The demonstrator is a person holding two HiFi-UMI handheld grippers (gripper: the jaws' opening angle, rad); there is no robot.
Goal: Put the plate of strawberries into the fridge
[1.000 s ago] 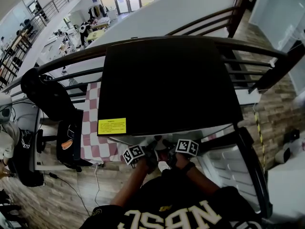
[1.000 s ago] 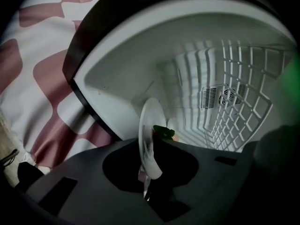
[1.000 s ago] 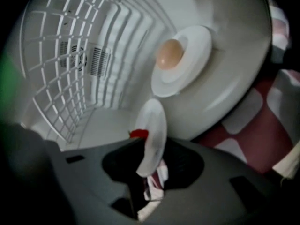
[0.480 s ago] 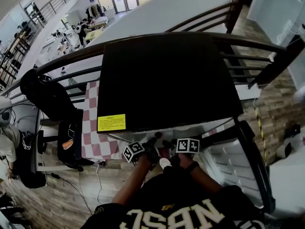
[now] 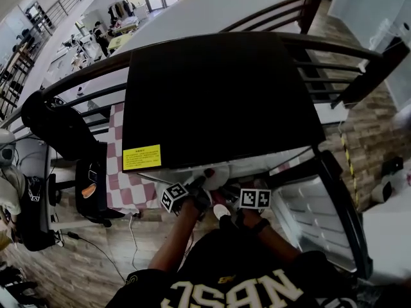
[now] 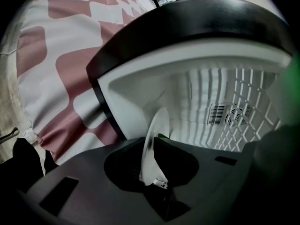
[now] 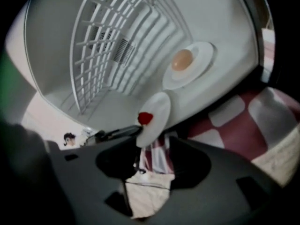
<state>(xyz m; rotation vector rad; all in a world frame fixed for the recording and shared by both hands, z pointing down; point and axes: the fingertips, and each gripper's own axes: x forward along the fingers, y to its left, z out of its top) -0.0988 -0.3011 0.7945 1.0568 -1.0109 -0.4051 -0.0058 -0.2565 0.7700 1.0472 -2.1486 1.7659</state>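
A white plate (image 5: 218,173) bearing a red strawberry (image 5: 209,172) is at the mouth of the black-topped fridge (image 5: 218,95). My left gripper (image 6: 151,161) is shut on the plate's rim (image 6: 157,125), seen edge-on; its jaws have eased slightly wider but still hold it. The right gripper (image 7: 150,153) is open. Its jaws have just been opening, and the plate (image 7: 158,108) with the strawberry (image 7: 145,118) sits just past their tips, unpressed. In the head view, the left gripper (image 5: 198,190) and right gripper (image 5: 231,192) flank the plate.
Inside the white fridge a wire shelf (image 7: 108,46) stands beside a second plate (image 7: 197,67) holding a round orange-tan food. A red-and-white checked cloth (image 5: 119,172) lies left of the fridge. What looks like the open door (image 5: 308,217) stands at the right.
Both gripper cubes have rolled a little and shifted slightly. The plate with its strawberry now shows closer under the fridge's front edge.
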